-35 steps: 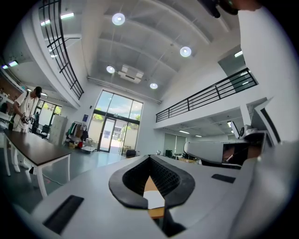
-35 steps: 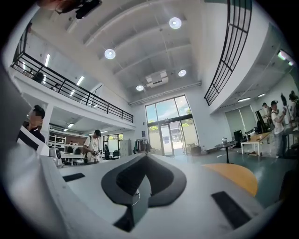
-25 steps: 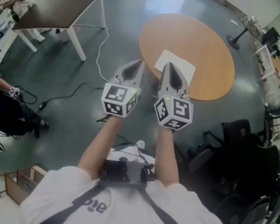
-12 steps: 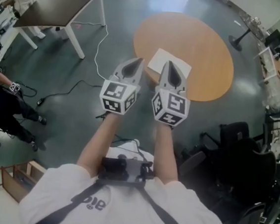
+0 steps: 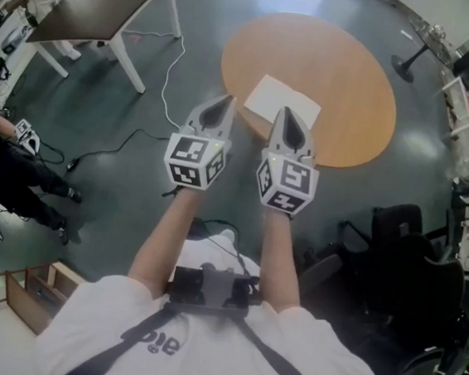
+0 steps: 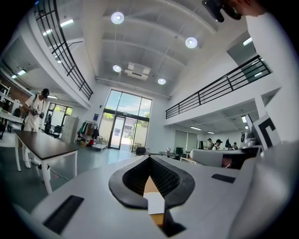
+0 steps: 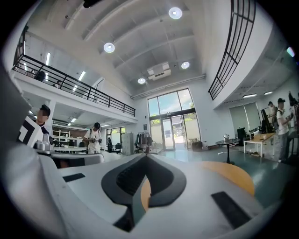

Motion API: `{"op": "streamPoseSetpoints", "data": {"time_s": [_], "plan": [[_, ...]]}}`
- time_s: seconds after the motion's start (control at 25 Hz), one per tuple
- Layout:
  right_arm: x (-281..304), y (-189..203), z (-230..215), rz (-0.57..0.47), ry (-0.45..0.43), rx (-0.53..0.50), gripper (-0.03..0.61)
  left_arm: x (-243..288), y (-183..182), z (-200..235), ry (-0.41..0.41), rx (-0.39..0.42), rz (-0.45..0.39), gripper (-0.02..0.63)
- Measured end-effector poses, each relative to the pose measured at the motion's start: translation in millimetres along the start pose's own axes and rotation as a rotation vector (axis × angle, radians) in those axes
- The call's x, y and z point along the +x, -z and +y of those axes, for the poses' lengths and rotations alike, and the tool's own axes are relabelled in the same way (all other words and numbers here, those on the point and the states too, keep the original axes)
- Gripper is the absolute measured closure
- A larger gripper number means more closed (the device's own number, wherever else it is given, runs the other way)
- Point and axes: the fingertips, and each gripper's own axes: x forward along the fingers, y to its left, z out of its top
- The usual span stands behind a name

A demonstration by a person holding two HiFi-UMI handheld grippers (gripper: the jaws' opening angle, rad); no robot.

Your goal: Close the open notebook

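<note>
**Notebook open on the counter, both hand-held grippers shut before it**

A tall, bright hall surrounds us, with a grey-green floor [image 5: 113, 228] below. A dark table [image 5: 103, 6] stands at the upper left and a round wooden counter [image 5: 346, 78] sits straight ahead. The notebook [image 5: 281, 104] lies open on the near part of the counter, white pages up, close to the edge that faces us.

We hold both tools out level, side by side, aimed at that edge. From above, the left hand-held gripper [image 5: 228, 99] has its tip just left of the notebook's left corner. The right hand-held gripper [image 5: 284, 111] has its tip over the notebook's near half. We cannot tell whether either tip touches the page.

In the left gripper view the jaws meet at their tips with nothing clamped. Through the gap behind the tips we see a strip of white page on wood. In the right gripper view the jaws are likewise together and empty. Only the counter's wood shows in the gap and off to the right.
</note>
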Motion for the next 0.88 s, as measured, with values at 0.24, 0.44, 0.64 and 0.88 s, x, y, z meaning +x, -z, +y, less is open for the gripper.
{"op": "streamPoseSetpoints", "data": {"time_s": [0.24, 0.44, 0.64, 0.88], "plan": [[11.0, -4.0, 7.4, 0.01, -0.024, -0.024, 0.558, 7.6, 4.1, 9.5, 0.01, -0.014, 0.017, 0.601], [12.3, -2.3, -4.8, 0.0, -0.022, -0.044, 0.557, 38.0, 4.0, 2.6, 0.081, 0.028, 0.022, 0.601], [35.9, -5.0, -7.3, -0.033, -0.143, 0.052, 0.557, 63.2, -9.3, 7.7, 0.116, 0.084, 0.015, 0.601], [81.0, -20.4, -9.1, -0.043, -0.102, -0.041, 0.555, 102.4, -22.0, 37.4, 0.149, 0.041, 0.005, 0.601]]}}
